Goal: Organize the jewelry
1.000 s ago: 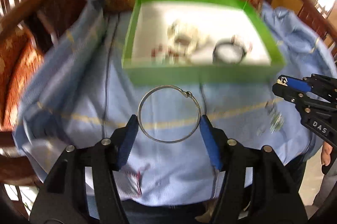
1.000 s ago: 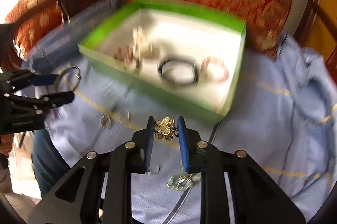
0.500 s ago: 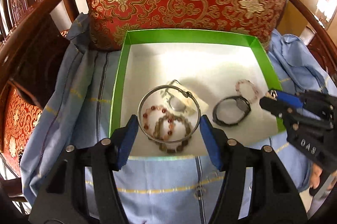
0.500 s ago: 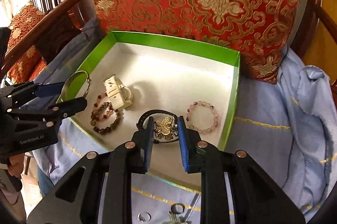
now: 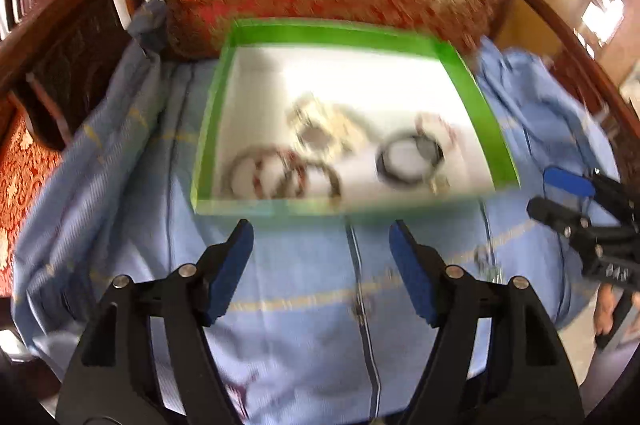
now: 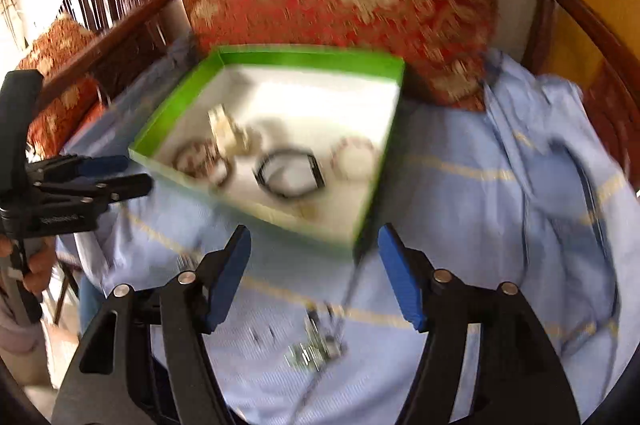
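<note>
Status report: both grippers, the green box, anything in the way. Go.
Left gripper and right gripper opening, nothing between jaws. Green box holds bracelets, black bangle. Loose jewelry on blue cloth. Path unobstructed.

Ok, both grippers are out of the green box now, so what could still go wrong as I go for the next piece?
1. The small metal pieces left on the blue cloth are tiny and lie on folds, so the right gripper, jaws opening and empty, might pinch fabric instead.
2. The green box sits on that loose cloth; tugging the cloth could shift it.
3. The left gripper, also opening and empty, works close by, so they could collide.
</note>
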Demonstrator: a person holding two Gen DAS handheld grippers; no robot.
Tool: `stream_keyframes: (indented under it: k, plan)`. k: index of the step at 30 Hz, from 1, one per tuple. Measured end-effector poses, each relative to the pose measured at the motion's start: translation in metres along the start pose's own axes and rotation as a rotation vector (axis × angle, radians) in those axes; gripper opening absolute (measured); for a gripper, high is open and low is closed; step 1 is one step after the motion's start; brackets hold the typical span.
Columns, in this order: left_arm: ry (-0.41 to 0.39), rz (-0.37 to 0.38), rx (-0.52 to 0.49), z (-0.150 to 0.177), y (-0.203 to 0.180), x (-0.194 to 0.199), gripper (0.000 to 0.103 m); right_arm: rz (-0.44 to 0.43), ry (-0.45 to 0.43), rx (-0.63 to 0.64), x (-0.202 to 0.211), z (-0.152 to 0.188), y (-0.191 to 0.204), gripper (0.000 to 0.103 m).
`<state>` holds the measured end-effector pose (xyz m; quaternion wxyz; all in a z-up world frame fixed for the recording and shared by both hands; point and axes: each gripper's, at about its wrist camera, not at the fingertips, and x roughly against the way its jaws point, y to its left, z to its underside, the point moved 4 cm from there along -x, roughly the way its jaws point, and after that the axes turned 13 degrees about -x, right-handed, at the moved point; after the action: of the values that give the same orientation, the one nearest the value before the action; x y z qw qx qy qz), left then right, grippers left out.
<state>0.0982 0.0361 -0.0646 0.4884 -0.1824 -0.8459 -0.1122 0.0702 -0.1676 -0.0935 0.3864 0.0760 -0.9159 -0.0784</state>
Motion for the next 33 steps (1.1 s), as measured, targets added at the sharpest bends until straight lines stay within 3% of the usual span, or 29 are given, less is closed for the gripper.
stream_keyframes:
  k: [4,8,12,18,20,22,24,33]
  plan:
    - [0.080,0.007,-0.066,0.031,-0.027,-0.020,0.067,0.074,0.074,-0.009,-0.013,0.035,-0.021,0.065]
    - [0.145,0.064,-0.109,0.053,-0.052,-0.037,0.050,0.056,0.120,-0.057,-0.022,0.056,-0.030,0.065]
    - [0.179,0.079,-0.117,0.061,-0.061,-0.050,0.050,0.028,0.144,-0.021,-0.026,0.066,-0.017,0.065]
    - [0.182,0.073,-0.116,0.060,-0.062,-0.052,0.050,0.070,0.212,0.085,-0.045,0.084,0.005,0.065]
    - [0.183,0.070,-0.119,0.060,-0.062,-0.053,0.050,0.062,0.229,0.094,-0.050,0.090,0.009,0.053]
    - [0.183,0.072,-0.119,0.058,-0.063,-0.055,0.051,0.091,0.209,0.130,-0.051,0.091,0.012,0.034]
    - [0.183,0.073,-0.118,0.057,-0.063,-0.055,0.051,0.060,0.218,0.115,-0.051,0.089,0.013,0.025]
    - [0.186,0.067,-0.129,0.056,-0.065,-0.057,0.055,0.010,0.168,0.063,-0.052,0.060,0.011,0.024]
